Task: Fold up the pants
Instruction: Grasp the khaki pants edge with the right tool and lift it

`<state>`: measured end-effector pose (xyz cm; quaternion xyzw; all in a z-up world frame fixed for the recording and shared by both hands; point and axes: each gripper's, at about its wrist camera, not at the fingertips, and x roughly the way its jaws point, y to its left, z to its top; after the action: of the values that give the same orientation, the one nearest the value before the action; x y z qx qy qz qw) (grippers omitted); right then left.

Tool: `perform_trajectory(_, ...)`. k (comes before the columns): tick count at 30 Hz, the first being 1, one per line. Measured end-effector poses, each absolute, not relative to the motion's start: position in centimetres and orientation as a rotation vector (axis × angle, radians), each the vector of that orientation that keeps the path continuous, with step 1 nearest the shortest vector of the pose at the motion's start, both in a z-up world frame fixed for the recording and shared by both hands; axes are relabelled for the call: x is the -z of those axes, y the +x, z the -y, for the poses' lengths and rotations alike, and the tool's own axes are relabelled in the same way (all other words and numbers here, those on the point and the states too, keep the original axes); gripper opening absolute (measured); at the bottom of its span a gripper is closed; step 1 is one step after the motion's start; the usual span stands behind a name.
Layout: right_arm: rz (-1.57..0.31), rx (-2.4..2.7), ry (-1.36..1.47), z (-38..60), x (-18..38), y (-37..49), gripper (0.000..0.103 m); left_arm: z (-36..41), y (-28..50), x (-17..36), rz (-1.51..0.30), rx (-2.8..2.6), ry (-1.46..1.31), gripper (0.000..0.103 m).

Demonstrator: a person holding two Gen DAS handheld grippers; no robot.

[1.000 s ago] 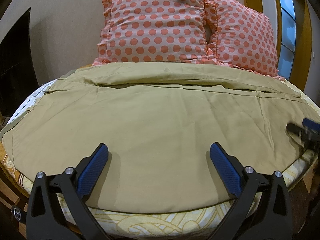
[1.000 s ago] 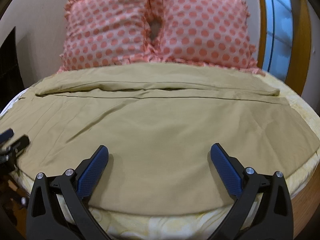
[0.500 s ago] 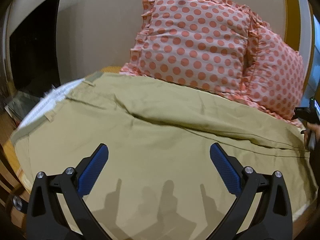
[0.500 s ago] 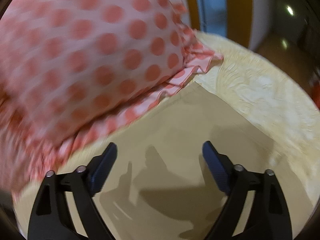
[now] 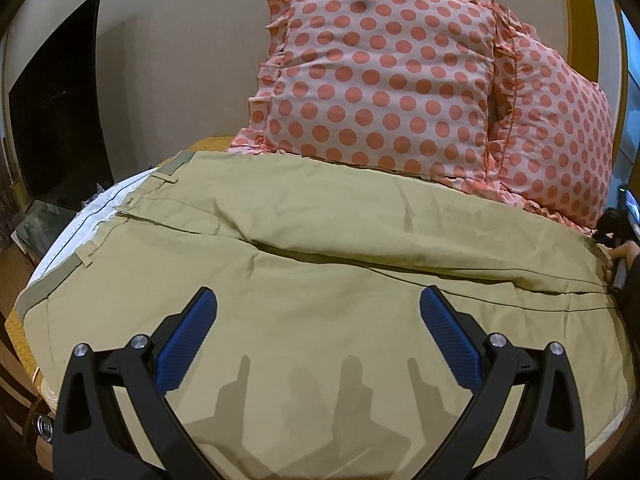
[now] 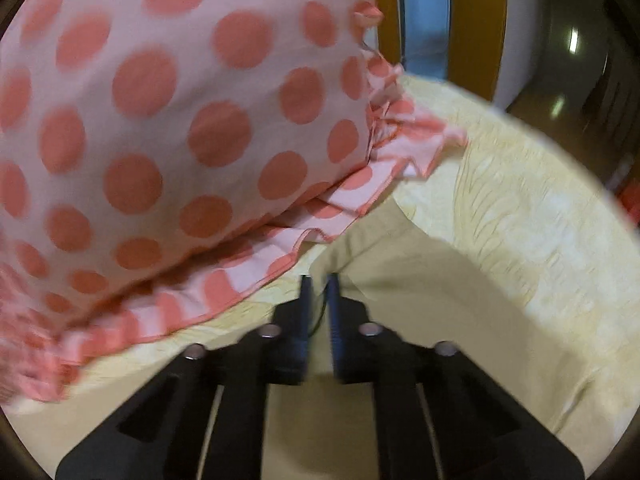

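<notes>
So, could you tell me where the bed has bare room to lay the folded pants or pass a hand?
Bare patches: the yellow bedspread right of the pants hem, beyond the right gripper, and a thin strip at the near edge. Crowded: the polka-dot pillows fill the head end, their ruffle overlapping the pants.

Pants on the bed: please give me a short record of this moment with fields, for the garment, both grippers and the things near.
garment: khaki pants spread flat on the bed
waistband: at the left end, white lining showing
left gripper: open, over the pants, holding nothing
right gripper: jaws nearly closed on the hem corner of the far leg, by the pillow frill
pillows: two polka-dot pillows behind the pants
bed cover: yellow patterned sheet
fold: not yet started
</notes>
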<state>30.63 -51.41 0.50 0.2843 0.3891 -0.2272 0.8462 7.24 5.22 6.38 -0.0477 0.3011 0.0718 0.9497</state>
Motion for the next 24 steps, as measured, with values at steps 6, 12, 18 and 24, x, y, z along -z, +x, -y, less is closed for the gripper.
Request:
perform_trajectory(6, -0.55, 0.2, 0.795, 52.5, -5.1, 19.4, 0.005, -6.5, 5.7, -7.1, -0.579, -0.161, -0.12, 0.101)
perform_trajectory(12, -0.536, 0.146, 0.98, 49.5, -2.8, 4.1, 0.005, -8.2, 5.8, -8.8, -0.544, -0.131, -0.151, 0.101)
perform_trajectory(18, -0.61, 0.158, 1.089, 48.7, -0.1, 1.1, 0.013, -10.0, 9.9, -10.6, -0.539, -0.035, -0.206, 0.101)
perform_trajectory(24, -0.586, 0.13, 1.056, 47.8, -1.9, 1.6, 0.072, -12.4, 15.3, -9.4, -0.663, -0.051, -0.319, 0.101)
